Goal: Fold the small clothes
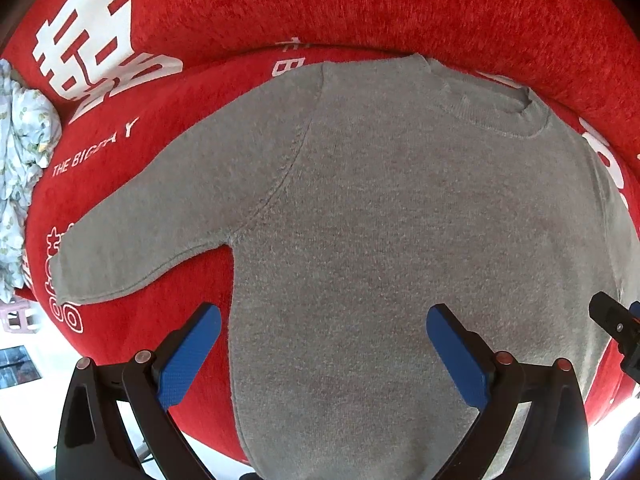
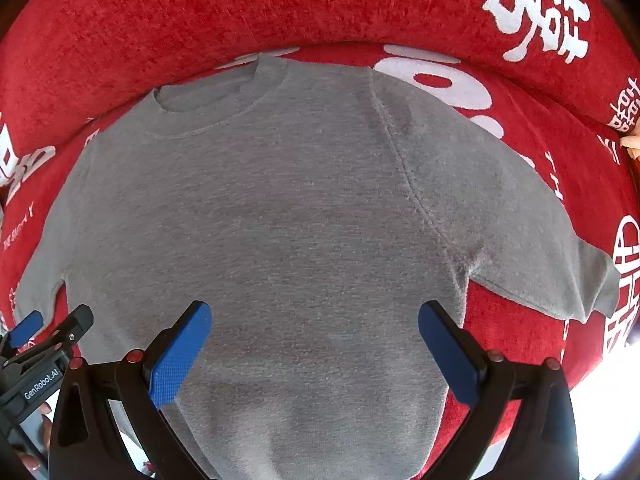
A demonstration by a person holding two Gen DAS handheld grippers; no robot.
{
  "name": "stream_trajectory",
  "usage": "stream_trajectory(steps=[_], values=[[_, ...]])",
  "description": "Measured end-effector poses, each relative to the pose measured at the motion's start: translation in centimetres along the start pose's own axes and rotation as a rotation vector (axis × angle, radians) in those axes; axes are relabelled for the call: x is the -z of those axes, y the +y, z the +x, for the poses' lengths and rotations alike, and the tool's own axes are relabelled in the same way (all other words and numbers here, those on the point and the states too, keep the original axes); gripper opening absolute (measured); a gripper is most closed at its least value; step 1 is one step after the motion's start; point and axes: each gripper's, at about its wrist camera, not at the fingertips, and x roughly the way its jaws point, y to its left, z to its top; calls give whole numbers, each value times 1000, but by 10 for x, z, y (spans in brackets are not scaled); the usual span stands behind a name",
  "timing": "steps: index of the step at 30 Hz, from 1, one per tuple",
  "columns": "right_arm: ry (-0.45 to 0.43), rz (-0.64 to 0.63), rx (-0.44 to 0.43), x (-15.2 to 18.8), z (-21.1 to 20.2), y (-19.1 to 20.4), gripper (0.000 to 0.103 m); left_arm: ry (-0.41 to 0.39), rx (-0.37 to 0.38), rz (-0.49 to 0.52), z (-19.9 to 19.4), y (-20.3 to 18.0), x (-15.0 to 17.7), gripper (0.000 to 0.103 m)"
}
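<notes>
We hold both hand-held grippers, left (image 1: pixel 324 354) and right (image 2: pixel 314 350), spread and empty above the hem of the grey sweater (image 1: pixel 380 220). It lies flat on the red sofa cover (image 1: pixel 360 4), collar toward the back edge, sleeves outstretched sideways.

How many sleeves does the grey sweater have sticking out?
2. The left sleeve of the grey sweater stretches out flat over the red sofa cover. The right sleeve lies spread out on the other side. Neither is folded in yet.
</notes>
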Motion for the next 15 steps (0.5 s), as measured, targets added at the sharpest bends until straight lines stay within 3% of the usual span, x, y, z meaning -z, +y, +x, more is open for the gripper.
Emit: stream_trajectory(steps=[15], values=[[-2, -3, 1, 2, 0, -1, 103, -1, -1, 2, -5, -2, 1, 103]])
